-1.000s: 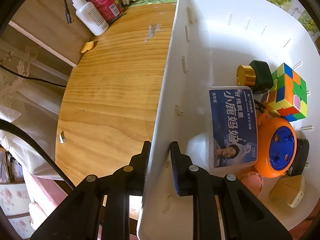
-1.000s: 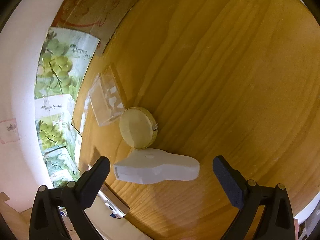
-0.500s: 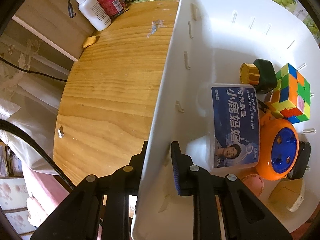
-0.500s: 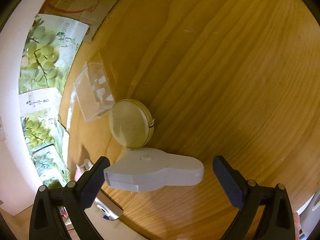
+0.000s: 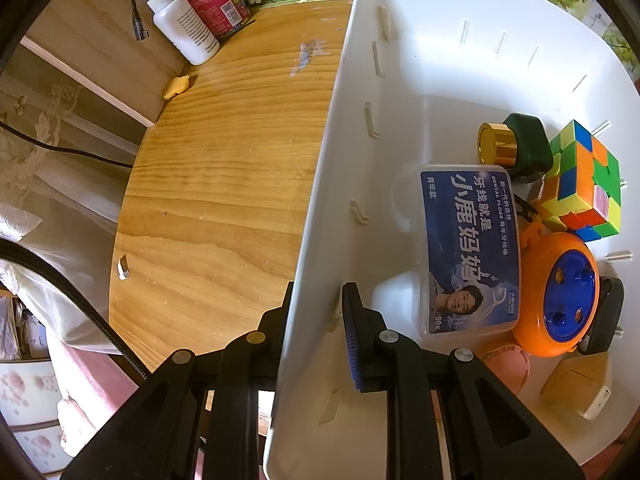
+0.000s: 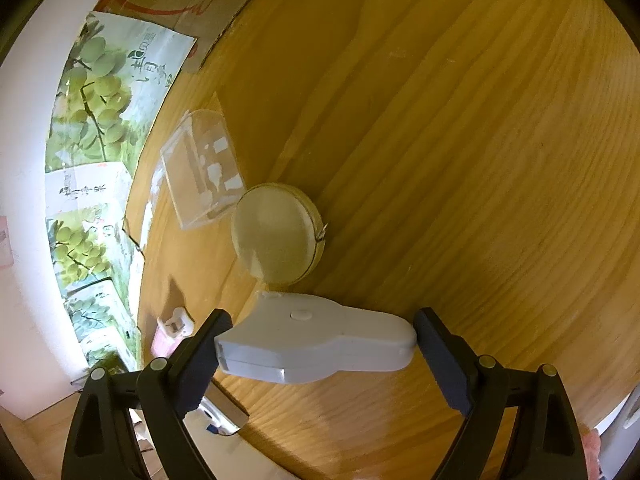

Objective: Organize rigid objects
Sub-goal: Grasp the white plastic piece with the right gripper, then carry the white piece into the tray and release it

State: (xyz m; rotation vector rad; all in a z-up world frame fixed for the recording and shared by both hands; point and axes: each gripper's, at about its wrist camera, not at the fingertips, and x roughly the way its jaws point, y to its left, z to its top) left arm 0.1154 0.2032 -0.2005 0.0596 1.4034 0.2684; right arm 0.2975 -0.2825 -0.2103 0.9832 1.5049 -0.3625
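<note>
White plastic fills the left wrist view: the left gripper (image 5: 316, 312) pinches the near wall of the white bin (image 5: 420, 60), one finger outside, one inside. Past the inner finger lie a blue dental floss box (image 5: 468, 248), an orange and blue round toy (image 5: 560, 296), a colour cube (image 5: 584, 180) and a gold-capped dark bottle (image 5: 512, 148). On the wooden table (image 6: 460, 140), the right gripper (image 6: 316, 340) is closing around a grey handheld device (image 6: 316, 350); both pads sit at its ends, and whether they press yet I cannot tell. Beyond it lie a round tape measure (image 6: 276, 240), then a clear plastic case (image 6: 200, 172).
</note>
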